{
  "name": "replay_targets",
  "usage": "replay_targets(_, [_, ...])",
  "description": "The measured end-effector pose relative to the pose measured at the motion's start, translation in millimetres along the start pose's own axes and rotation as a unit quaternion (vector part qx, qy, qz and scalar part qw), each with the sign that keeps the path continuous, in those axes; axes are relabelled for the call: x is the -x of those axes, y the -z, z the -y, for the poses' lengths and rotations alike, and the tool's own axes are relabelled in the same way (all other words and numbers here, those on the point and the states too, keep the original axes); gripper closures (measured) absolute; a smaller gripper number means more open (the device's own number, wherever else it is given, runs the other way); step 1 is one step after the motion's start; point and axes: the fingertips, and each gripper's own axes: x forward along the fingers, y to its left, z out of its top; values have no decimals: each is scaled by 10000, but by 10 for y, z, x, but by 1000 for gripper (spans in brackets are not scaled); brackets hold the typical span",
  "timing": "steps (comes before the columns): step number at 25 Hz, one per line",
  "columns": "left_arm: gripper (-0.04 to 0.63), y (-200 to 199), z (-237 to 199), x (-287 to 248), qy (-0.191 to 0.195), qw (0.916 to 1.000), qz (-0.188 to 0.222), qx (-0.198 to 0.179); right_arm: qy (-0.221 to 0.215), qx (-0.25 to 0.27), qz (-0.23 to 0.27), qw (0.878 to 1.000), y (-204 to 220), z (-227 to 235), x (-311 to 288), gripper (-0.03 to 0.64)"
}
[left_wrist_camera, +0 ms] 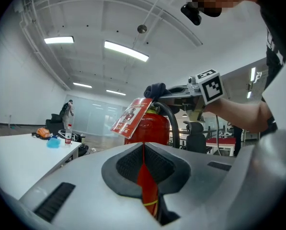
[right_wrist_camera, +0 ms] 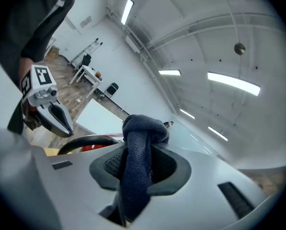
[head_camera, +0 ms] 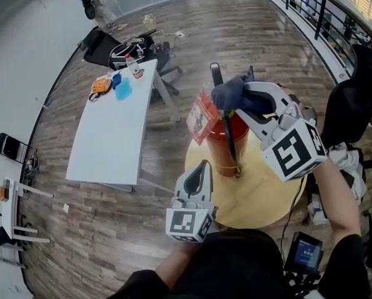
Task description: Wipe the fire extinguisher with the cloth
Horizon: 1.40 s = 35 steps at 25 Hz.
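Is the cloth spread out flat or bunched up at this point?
Bunched up: the dark blue cloth is a rolled wad clamped in the right hand-held gripper, at the top of the fire extinguisher.

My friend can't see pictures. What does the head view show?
The right gripper holds a dark blue cloth at the top of a red fire extinguisher standing on a round yellow table. The left gripper hovers lower down beside it, holding nothing.
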Motion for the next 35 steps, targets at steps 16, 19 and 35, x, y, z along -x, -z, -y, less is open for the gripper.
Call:
replay_targets(16, [572, 206, 146, -125, 138, 9996, -229, -122, 16, -3801, 175, 9248, 1185, -1179, 216, 511])
replay_targets(19, [572, 265, 215, -170, 197, 9992, -299, -177, -239, -4114, -281, 9107, 1494, -1624, 124, 511])
replay_targets(35, [572, 451, 334, -233, 236, 9987, -447, -24, -135, -3729, 384, 9270, 954, -924, 249, 509])
